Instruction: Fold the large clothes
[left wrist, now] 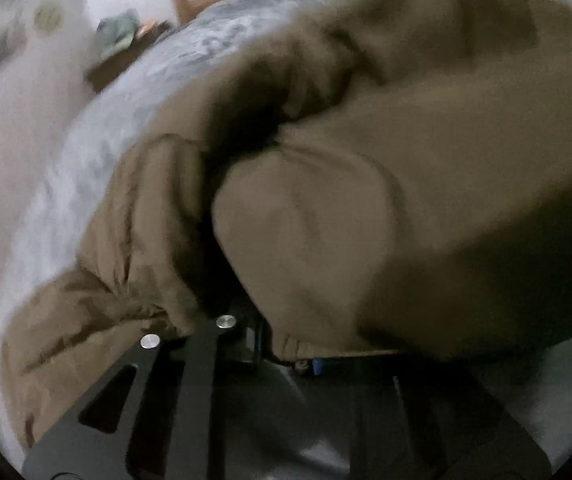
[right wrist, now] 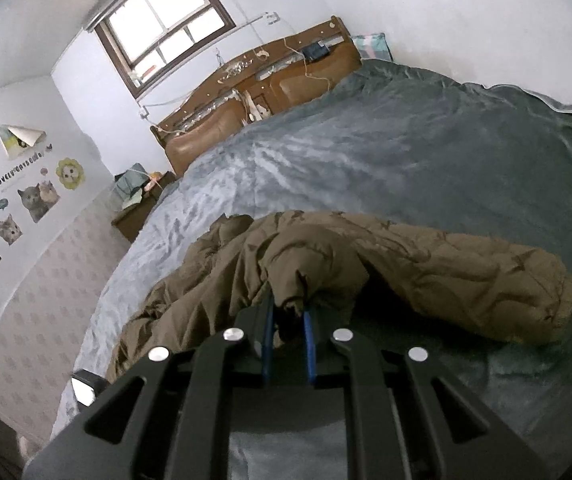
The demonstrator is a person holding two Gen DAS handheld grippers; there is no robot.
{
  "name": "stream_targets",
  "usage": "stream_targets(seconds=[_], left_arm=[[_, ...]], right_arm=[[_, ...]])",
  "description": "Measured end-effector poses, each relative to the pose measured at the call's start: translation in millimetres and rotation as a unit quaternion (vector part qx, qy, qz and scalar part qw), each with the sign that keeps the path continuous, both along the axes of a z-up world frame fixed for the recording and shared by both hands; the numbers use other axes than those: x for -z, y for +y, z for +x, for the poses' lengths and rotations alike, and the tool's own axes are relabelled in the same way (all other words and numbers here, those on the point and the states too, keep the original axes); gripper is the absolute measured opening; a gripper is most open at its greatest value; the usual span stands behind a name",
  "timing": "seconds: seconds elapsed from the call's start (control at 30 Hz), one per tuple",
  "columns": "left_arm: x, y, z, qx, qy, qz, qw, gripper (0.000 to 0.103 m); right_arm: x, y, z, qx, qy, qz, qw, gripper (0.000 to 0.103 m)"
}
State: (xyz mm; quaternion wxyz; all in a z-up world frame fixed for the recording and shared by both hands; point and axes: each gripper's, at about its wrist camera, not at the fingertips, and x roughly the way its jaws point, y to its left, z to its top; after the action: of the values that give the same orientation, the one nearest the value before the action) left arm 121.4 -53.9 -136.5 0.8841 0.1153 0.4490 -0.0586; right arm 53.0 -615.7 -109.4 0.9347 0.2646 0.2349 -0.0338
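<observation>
Right wrist view: my right tool (right wrist: 289, 322) pinches the brown jacket (right wrist: 406, 264) on the bed (right wrist: 366, 152); left tool (left wrist: 262, 344) is clenched, buried in jacket fabric.

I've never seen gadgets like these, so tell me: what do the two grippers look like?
Both are matte black plastic. The right gripper has flat black arms with long cut-out slots and round silver pins at the joints, and two slim blue fingers at the front. The left gripper shows the same black slotted arms and silver pins, with only a bit of blue visible. No cables, markings, hands or sleeves show.
</observation>
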Motion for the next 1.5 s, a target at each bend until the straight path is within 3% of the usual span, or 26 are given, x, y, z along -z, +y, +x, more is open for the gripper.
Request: stream_targets(seconds=[0.17,0.33,0.47,0.57,0.67,0.73,0.77,0.8,0.87,0.9,0.97,1.0,1.03,1.07,1.13,1.23,1.33,1.4,1.5], left_arm=[[-81,31,-16,-0.032,-0.071,-0.062,0.995,0.012],[-150,52,-55,-0.025,-0.136,-0.067,0.9882,0.012],[-178,55,-97,-0.007,-0.126,-0.067,0.9897,0.013],[-166,48,-128,0.012,-0.1,-0.04,0.9941,0.013],[-133,45,-153,0.032,-0.05,-0.007,0.9982,0.013],[-115,46,-158,0.037,-0.025,0.007,0.999,0.013],[-97,45,-163,0.042,0.006,0.011,0.999,0.015],[-89,36,-164,0.046,0.022,0.013,0.9986,0.016],[-65,32,-166,0.048,0.053,0.03,0.997,0.023],[-59,32,-164,0.047,0.065,0.036,0.9961,0.023],[-66,30,-158,0.032,0.063,0.03,0.997,0.035],[-74,29,-161,0.027,0.057,0.023,0.9977,0.041],[-84,36,-164,0.024,0.051,0.019,0.9982,0.063],[-97,38,-169,0.016,0.036,0.02,0.999,0.085],[-119,40,-177,0.003,0.002,0.023,0.9997,0.096],[-155,47,-169,-0.012,-0.04,0.027,0.9988,0.098],[-187,45,-159,-0.02,-0.082,0.034,0.9958,0.099],[-212,33,-135,-0.015,-0.109,0.017,0.9938,0.1],[-209,2,-101,0.002,-0.102,-0.003,0.9948,0.1]], right_arm=[[-2,5,-9,0.001,0.004,-0.033,0.999,0.012],[-24,23,-31,-0.015,-0.008,-0.08,0.997,0.012],[-33,42,-56,-0.044,0.019,-0.13,0.99,0.012],[-24,63,-75,-0.077,0.072,-0.195,0.975,0.012],[-1,83,-96,-0.118,0.129,-0.254,0.951,0.012],[25,99,-105,-0.158,0.18,-0.306,0.921,0.014],[37,106,-106,-0.176,0.203,-0.326,0.907,0.014],[51,113,-106,-0.196,0.231,-0.353,0.885,0.016],[60,118,-105,-0.211,0.252,-0.372,0.868,0.019],[63,117,-103,-0.219,0.26,-0.369,0.865,0.024],[58,112,-106,-0.222,0.264,-0.351,0.871,0.035],[48,108,-111,-0.223,0.251,-0.333,0.881,0.054],[36,104,-118,-0.224,0.235,-0.31,0.894,0.073],[30,98,-121,-0.223,0.222,-0.293,0.903,0.076],[8,91,-133,-0.208,0.186,-0.273,0.92,0.08],[-23,89,-127,-0.172,0.145,-0.274,0.935,0.084],[-50,95,-96,-0.124,0.1,-0.241,0.957,0.089],[-62,104,-65,-0.108,0.066,-0.196,0.972,0.094],[-55,116,-19,-0.091,0.053,-0.136,0.985,0.096]])
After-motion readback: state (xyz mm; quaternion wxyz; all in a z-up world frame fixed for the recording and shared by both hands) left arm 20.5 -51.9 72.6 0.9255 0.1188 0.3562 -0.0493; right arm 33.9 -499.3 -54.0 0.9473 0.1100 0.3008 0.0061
